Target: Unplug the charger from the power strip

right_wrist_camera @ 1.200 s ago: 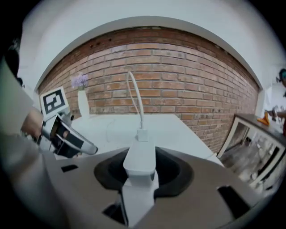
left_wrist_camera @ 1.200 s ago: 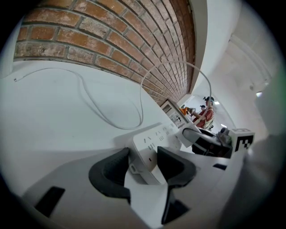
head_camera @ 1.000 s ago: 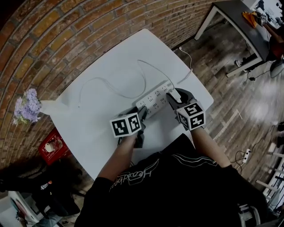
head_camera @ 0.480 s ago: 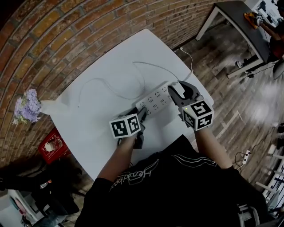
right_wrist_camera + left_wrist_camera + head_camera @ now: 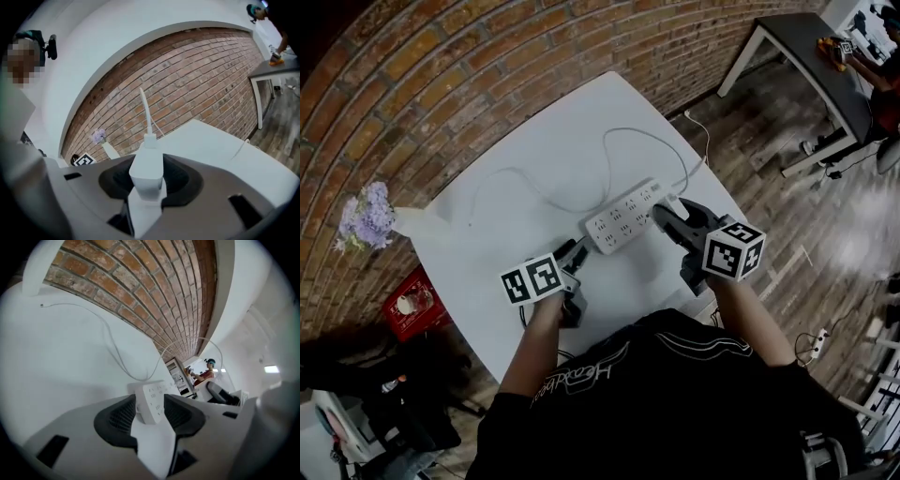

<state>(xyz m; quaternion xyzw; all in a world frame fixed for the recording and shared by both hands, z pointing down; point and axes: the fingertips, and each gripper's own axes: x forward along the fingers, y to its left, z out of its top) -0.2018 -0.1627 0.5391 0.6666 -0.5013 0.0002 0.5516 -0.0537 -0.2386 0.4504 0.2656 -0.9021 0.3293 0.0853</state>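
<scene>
A white power strip (image 5: 623, 217) lies on the white table (image 5: 506, 234). My left gripper (image 5: 578, 251) is at its near end. In the left gripper view that end (image 5: 152, 401) sits between the pads and the jaws are closing on it. My right gripper (image 5: 667, 211) hovers over the strip's far end, shut on the white charger (image 5: 674, 202). The charger (image 5: 147, 166) stands upright between the pads, and its thin white cable (image 5: 145, 110) runs up and away. The cable (image 5: 605, 155) loops across the table. The charger's prongs are hidden.
Brick wall runs behind the table. A vase of purple flowers (image 5: 366, 220) stands at the table's left corner. A red crate (image 5: 412, 302) sits on the floor below, and a second power strip (image 5: 814, 336) lies at the right. A dark table (image 5: 806, 56) stands far right.
My right gripper has risen and rolled with the charger, lifting it off the strip's far end. My left gripper has drawn back toward me and up, now at the strip's very end.
</scene>
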